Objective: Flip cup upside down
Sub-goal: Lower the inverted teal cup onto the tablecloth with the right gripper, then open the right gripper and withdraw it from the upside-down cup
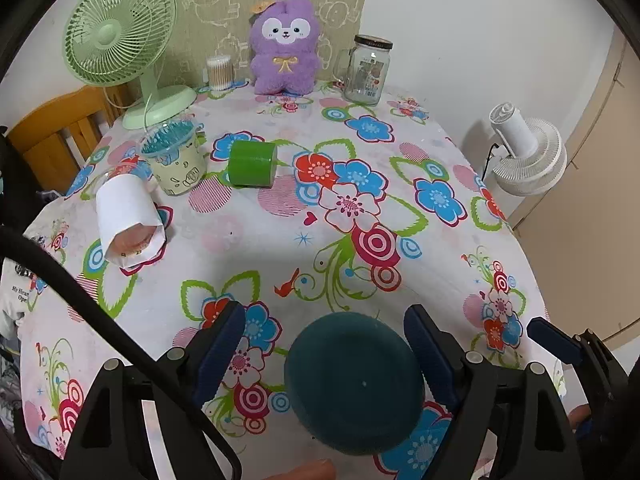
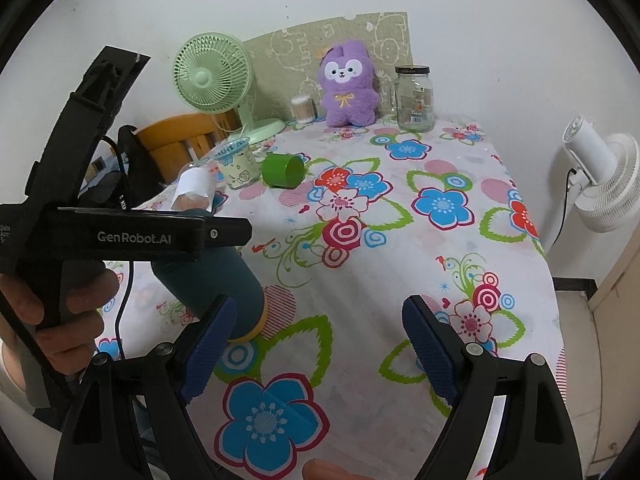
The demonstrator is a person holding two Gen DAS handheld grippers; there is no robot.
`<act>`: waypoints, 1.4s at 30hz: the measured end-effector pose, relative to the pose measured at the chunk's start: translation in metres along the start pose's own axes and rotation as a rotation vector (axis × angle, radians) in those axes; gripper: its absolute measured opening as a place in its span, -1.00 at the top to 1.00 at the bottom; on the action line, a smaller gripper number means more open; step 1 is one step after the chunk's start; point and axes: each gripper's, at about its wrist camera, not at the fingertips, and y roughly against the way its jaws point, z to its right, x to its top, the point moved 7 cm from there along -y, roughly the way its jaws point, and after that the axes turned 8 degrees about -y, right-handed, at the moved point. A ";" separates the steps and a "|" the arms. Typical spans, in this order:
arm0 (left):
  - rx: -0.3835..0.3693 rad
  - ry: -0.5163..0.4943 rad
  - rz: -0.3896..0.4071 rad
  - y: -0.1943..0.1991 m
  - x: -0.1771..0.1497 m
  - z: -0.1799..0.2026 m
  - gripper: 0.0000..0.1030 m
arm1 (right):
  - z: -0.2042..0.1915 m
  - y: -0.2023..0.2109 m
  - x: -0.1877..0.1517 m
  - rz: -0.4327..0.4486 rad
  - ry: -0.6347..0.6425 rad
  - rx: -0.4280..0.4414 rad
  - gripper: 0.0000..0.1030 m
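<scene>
Dark teal cup (image 1: 354, 384) sits base-up, leaning on its yellow rim, at 6 o'clock on the floral tablecloth (image 1: 280, 236) between the spread left gripper (image 1: 324, 344) fingers — right gripper (image 2: 316, 336) open, empty — risk: a nudge tips it over.

Plush toy (image 1: 285, 46) between fan (image 1: 120, 36) and jar (image 1: 368, 70).

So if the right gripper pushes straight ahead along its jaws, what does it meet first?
Probably nothing close: the right gripper, open and empty, points over bare flowered tablecloth. The dark teal cup sits left of that line; the glass jar stands far ahead. Depth is uncertain.
</scene>
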 end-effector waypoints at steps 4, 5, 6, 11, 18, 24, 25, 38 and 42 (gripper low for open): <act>0.005 -0.002 0.006 0.005 -0.002 0.000 -0.62 | -0.001 0.005 -0.002 0.009 -0.001 0.000 -0.69; 0.004 -0.001 0.008 0.006 -0.002 0.000 -0.62 | -0.001 0.006 -0.002 0.011 -0.001 0.000 -0.69; 0.004 -0.001 0.011 0.008 -0.003 0.000 -0.62 | -0.002 0.008 -0.002 0.013 0.000 0.000 -0.69; 0.001 0.000 0.025 0.017 -0.005 -0.001 -0.62 | -0.004 0.012 -0.003 0.021 0.004 -0.003 -0.69; 0.001 0.002 0.056 0.034 -0.007 -0.002 -0.62 | -0.010 0.018 -0.002 0.033 0.012 0.000 -0.69; 0.004 0.001 0.087 0.052 -0.011 -0.003 -0.62 | -0.019 0.026 -0.001 0.050 0.030 0.001 -0.69; 0.005 0.000 0.094 0.056 -0.012 -0.003 -0.63 | -0.021 0.027 -0.001 0.054 0.033 0.001 -0.69; 0.015 0.006 0.178 0.102 -0.030 -0.010 -0.63 | -0.051 0.053 -0.003 0.097 0.088 -0.005 -0.69; 0.013 0.010 0.205 0.116 -0.036 -0.012 -0.63 | -0.059 0.063 -0.005 0.112 0.101 -0.014 -0.69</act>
